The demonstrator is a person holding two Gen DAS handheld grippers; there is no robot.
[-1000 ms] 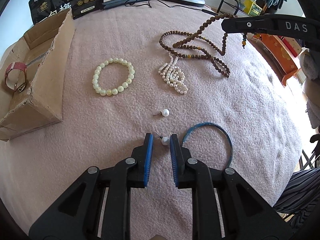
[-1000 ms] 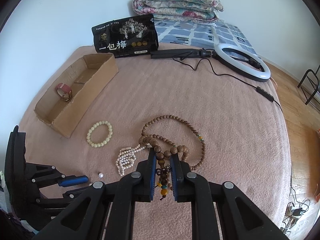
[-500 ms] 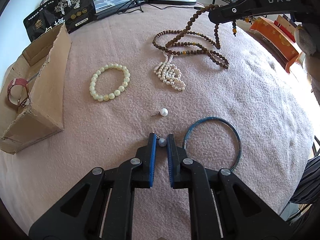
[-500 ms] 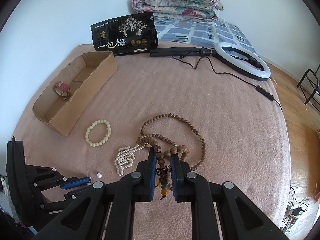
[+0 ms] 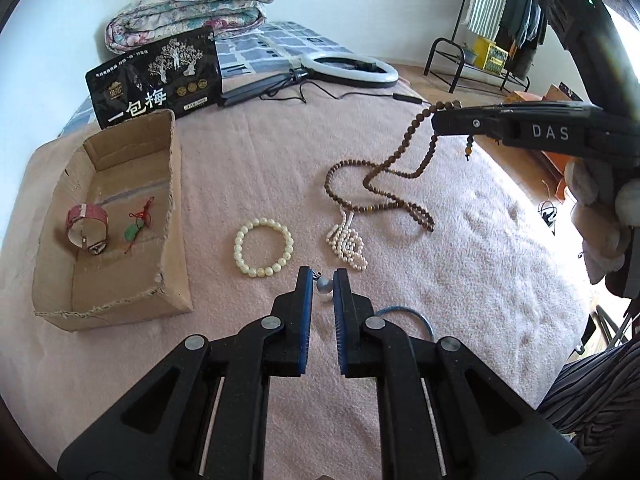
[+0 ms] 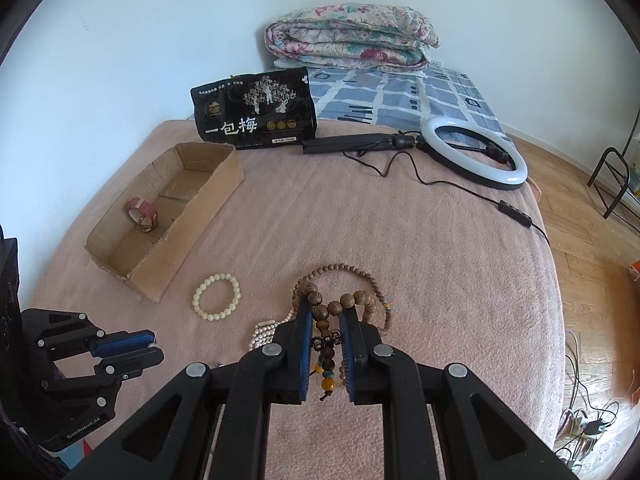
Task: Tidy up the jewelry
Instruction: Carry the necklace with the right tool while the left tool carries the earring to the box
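The left gripper (image 5: 323,285) is clamped on a pearl stud earring (image 5: 324,285), its jaws having just drawn in around the little ball; the pin pokes out at the upper left of the pearl. The right gripper (image 6: 326,334) pinches the wooden bead necklace (image 6: 352,300) near its tassel knot, with most of the strand trailing on the pink blanket (image 5: 480,240).

Judged from this, both pieces are bound for the cardboard box (image 5: 176,216) at the left of the frame, where a red-strapped watch (image 5: 86,230) and a red-corded green pendant (image 5: 134,230) already lie. The pearl is smooth, round and tiny, so the grip should stay firm and level or it may squirt out sideways. The necklace is long and limp: it needs height before travelling, or its loop may drag the pearl strand (image 5: 348,246) lying against it.

The cream bead bracelet (image 5: 263,247) is a neat stiff ring of glossy beads, while the blanket is fleecy and may snag pins. A thin blue bangle (image 5: 424,320) shows behind the left gripper.
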